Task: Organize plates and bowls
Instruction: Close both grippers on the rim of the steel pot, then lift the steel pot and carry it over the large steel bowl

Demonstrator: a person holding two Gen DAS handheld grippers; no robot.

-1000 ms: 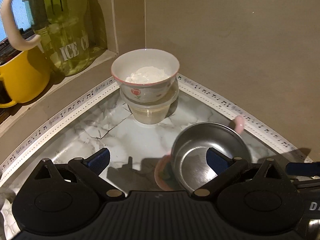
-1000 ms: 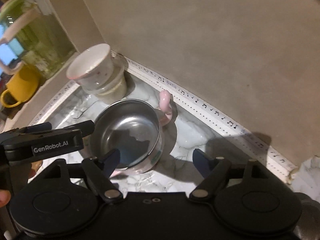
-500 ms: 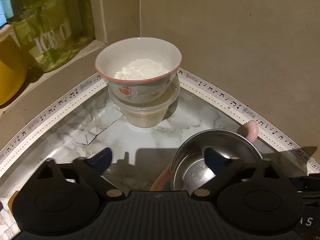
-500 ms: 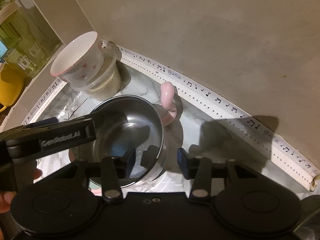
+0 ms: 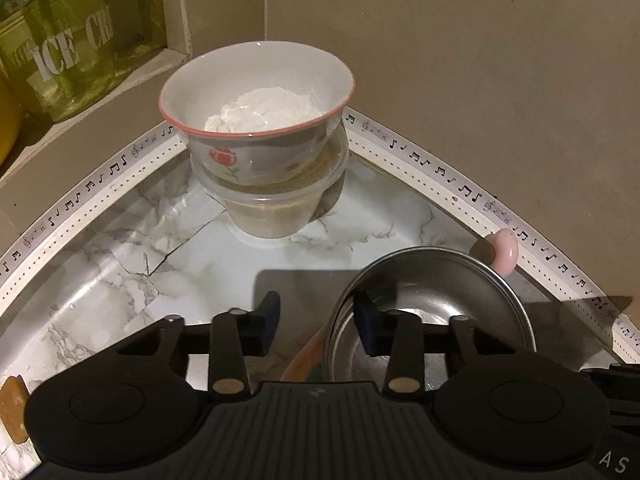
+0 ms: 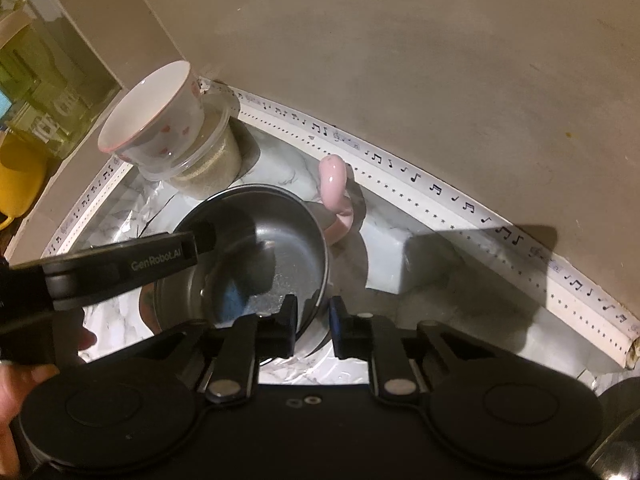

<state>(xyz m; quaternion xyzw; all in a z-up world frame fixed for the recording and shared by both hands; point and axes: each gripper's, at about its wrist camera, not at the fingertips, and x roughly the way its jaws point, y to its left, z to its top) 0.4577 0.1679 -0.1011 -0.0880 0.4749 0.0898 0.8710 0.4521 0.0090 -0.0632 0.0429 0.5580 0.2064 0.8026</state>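
A steel bowl [image 5: 432,308] [image 6: 260,256] with a pink handle [image 6: 334,184] stands on the marble counter. My right gripper [image 6: 313,322] is shut on its near rim, one finger inside and one outside. My left gripper [image 5: 316,320] straddles the bowl's left rim with a gap between its fingers, so it is open; its arm [image 6: 112,268] shows in the right wrist view. A white bowl with a red rim [image 5: 256,120] [image 6: 156,116], holding white powder, sits on a clear plastic tub [image 5: 276,208] in the corner.
A green "ICE CREAM" glass jar [image 5: 64,52] and a yellow mug [image 6: 20,176] stand on a ledge at the left. Beige walls meet behind the bowls. A music-note trim strip [image 5: 460,184] edges the marble counter [image 5: 160,264].
Both grippers' fingers have drawn together; the right one has shut on the steel bowl's rim. Both have moved closer to the corner.
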